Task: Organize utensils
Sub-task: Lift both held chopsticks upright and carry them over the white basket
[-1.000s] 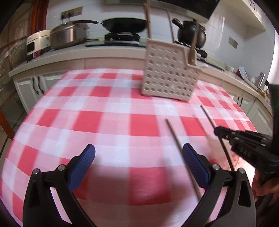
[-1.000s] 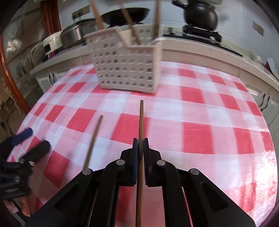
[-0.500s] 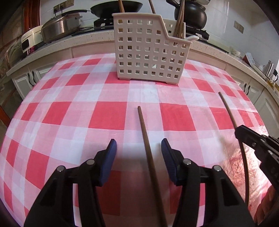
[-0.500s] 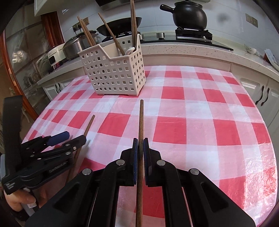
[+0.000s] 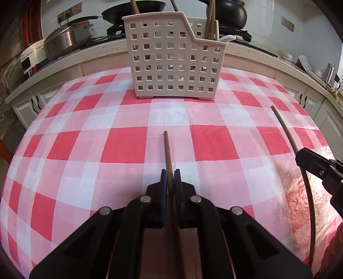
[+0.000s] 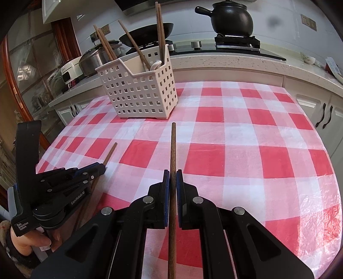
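Your left gripper (image 5: 171, 177) has its fingers (image 5: 164, 182) clamped on a brown chopstick (image 5: 167, 150), which runs forward between the blue pads with its tip out over the red-and-white checked cloth (image 5: 120, 148) on the bench, pointing toward the basket. Your right gripper (image 6: 172, 179) has its fingers (image 6: 179, 182) clamped on a second chopstick (image 6: 172, 148) in the same way, the stick lying along the gap between the pads and its tip reaching toward the near corner of the basket. In the right wrist view your left gripper shows at the lower left with its chopstick tip poking out ahead of it, well apart from the right-hand stick. In the left wrist view your right gripper's black finger sits at the right edge with its chopstick curving away from it.

The white perforated utensil basket (image 5: 173, 64) stands upright on the cloth at the far side of the bench, ahead of both grippers. Several chopsticks (image 6: 159, 30) already lean out of its top, and a white spoon handle (image 6: 156, 64) shows at its lower end.

Beyond the bench, a stone countertop carries a black clay pot (image 6: 230, 18) on a stove, a black frying pan (image 6: 148, 32), a lidded steel pan (image 5: 64, 38) and a white rice cooker (image 5: 31, 58).
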Demonstrator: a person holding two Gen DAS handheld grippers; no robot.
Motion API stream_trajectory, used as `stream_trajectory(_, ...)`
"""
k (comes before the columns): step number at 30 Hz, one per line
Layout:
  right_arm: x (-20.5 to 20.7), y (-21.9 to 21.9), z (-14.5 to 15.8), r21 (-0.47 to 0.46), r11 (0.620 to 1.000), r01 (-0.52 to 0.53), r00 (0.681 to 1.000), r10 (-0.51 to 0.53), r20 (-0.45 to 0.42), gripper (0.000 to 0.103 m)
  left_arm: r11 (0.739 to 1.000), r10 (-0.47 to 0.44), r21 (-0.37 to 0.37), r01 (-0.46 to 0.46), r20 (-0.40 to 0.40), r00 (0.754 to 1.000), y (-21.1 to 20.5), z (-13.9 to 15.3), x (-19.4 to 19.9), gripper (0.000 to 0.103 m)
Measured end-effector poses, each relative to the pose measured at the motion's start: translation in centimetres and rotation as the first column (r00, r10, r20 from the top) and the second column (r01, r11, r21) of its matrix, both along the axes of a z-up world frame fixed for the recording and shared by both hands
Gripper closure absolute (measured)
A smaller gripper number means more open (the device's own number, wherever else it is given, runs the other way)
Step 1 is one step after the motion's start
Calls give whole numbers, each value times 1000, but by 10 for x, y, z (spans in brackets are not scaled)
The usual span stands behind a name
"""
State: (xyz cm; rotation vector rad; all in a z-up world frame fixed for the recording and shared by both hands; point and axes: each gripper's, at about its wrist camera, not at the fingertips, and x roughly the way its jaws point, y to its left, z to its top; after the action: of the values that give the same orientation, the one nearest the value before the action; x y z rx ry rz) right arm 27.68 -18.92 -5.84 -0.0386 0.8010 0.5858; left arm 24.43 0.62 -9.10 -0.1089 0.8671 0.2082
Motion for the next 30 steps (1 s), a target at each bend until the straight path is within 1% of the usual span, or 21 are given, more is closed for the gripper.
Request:
stream_trajectory(3,-2,6,2,-7,1000,-8,1000,8,5,97,1000,-6,-2,6,27,1000,4,8,-5,97)
stream_trajectory(7,-4,16,12,-1,1000,-16,1000,16,25,97,1000,-13,-10,14,92,996,13,32,-16,97)
stream_trajectory(10,-7,24,27,3,1000,-26,998,26,62,97,1000,-19,-19,22,146,989,23,53,-24,97)
stream_trajectory(13,-11,32,44,12,1000,-28,994,27,106,97,999,-35,-14,39,202,979,28,75,-33,97)
stream_trajectory(18,-20,44,72,22,999,-43,986,39,165,97,998,-69,8,70,294,953,32,110,-50,97)
stream_trajectory(23,-35,55,91,15,998,-66,976,62,209,97,996,-84,11,86,341,936,35,129,-62,97)
stream_trajectory(30,-50,61,111,17,997,-80,962,72,262,97,995,-102,50,90,400,911,33,149,-82,97)
